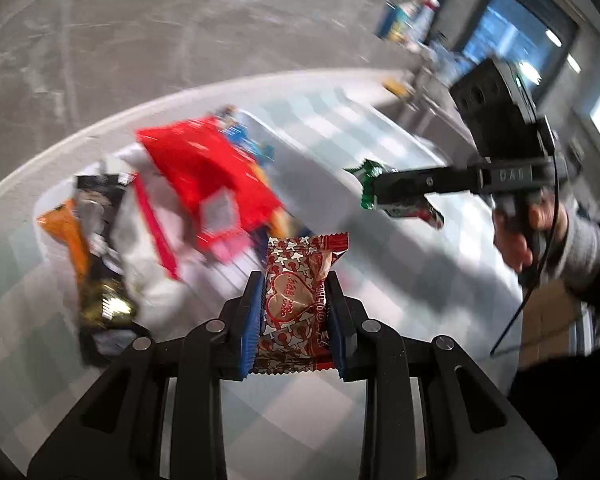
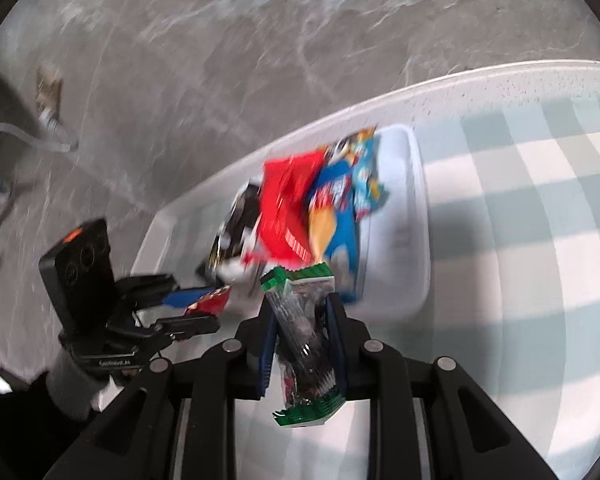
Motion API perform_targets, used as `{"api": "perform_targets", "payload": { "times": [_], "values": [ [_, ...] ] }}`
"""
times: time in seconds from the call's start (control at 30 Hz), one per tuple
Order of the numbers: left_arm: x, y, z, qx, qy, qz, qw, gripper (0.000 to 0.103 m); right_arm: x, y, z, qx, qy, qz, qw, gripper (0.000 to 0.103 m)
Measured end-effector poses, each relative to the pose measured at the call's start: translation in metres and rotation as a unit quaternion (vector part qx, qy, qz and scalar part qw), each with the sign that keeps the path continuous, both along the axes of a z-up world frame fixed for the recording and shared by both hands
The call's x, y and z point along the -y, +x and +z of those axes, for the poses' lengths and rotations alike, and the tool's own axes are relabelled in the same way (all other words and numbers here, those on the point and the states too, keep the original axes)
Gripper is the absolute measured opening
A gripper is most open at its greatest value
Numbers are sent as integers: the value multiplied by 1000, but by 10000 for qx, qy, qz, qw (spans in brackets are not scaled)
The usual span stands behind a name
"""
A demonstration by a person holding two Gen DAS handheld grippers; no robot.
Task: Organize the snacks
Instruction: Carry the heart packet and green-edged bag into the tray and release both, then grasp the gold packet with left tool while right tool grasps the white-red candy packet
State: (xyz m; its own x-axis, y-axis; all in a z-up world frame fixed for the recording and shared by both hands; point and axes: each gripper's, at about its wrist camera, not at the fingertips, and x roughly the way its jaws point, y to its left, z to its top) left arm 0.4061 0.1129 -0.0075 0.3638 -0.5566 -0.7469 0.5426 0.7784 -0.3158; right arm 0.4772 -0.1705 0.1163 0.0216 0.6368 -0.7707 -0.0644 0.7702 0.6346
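Two grippers show: the left gripper (image 1: 296,300) holds one red heart-print packet (image 1: 300,280), and the right gripper (image 2: 302,344) holds one green-edged packet (image 2: 306,328). One white tray (image 2: 418,208) carries a blurred pile of packets (image 2: 300,208), at least five, exact number unclear.

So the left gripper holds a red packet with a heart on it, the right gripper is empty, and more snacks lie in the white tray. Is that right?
Not quite: the right gripper is not empty. The right wrist view shows it shut on a green-edged packet. The rest holds: the left gripper holds the red heart packet, and more snacks lie in the white tray.
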Motion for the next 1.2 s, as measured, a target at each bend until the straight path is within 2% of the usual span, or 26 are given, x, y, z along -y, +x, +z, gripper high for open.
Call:
{"api": "perform_targets", "payload": {
  "times": [0.17, 0.27, 0.33, 0.4, 0.43, 0.47, 0.5, 0.6, 0.77, 0.87, 1.03, 1.2],
  "values": [
    [-20, 23, 7, 61, 20, 547, 9985, 27, -4, 20, -15, 14, -274, -243, 9993, 26],
    [-23, 39, 4, 128, 184, 884, 9958, 27, -7, 28, -27, 5, -454, -327, 9984, 27],
    [-27, 49, -1, 148, 247, 1090, 9936, 27, -9, 31, -32, 23, -614, -386, 9974, 34],
    [-25, 58, -7, 218, 473, 1278, 9904, 30, -11, 35, -39, 26, -745, -374, 9965, 38],
    [-25, 61, -10, 263, 625, 1378, 9881, 32, -11, 36, -40, 72, -868, -371, 9955, 41],
    [-25, 64, -11, 282, 715, 1452, 9864, 46, -12, 36, -39, 140, -944, -342, 9948, 47],
    [-26, 64, -11, 308, 726, 1493, 9856, 57, -12, 37, -36, 247, -1027, -312, 9939, 48],
    [-28, 60, -5, 512, 770, 1603, 9827, 58, -10, 34, -23, 469, -1116, -223, 9924, 50],
    [-32, 31, 16, 820, 882, 1658, 9788, 58, -15, 12, 3, 672, -1170, 103, 9908, 56],
    [-35, 1, 25, 814, 875, 1640, 9792, 58, -24, -18, 11, 480, -1193, 385, 9910, 60],
    [-40, -59, 23, 440, 836, 1674, 9814, 59, -52, -70, -4, -168, -1206, 841, 9890, 60],
    [-44, -116, 8, -49, 796, 1790, 9806, 59, -70, -90, -18, -509, -1139, 718, 9896, 60]
  ]
}}
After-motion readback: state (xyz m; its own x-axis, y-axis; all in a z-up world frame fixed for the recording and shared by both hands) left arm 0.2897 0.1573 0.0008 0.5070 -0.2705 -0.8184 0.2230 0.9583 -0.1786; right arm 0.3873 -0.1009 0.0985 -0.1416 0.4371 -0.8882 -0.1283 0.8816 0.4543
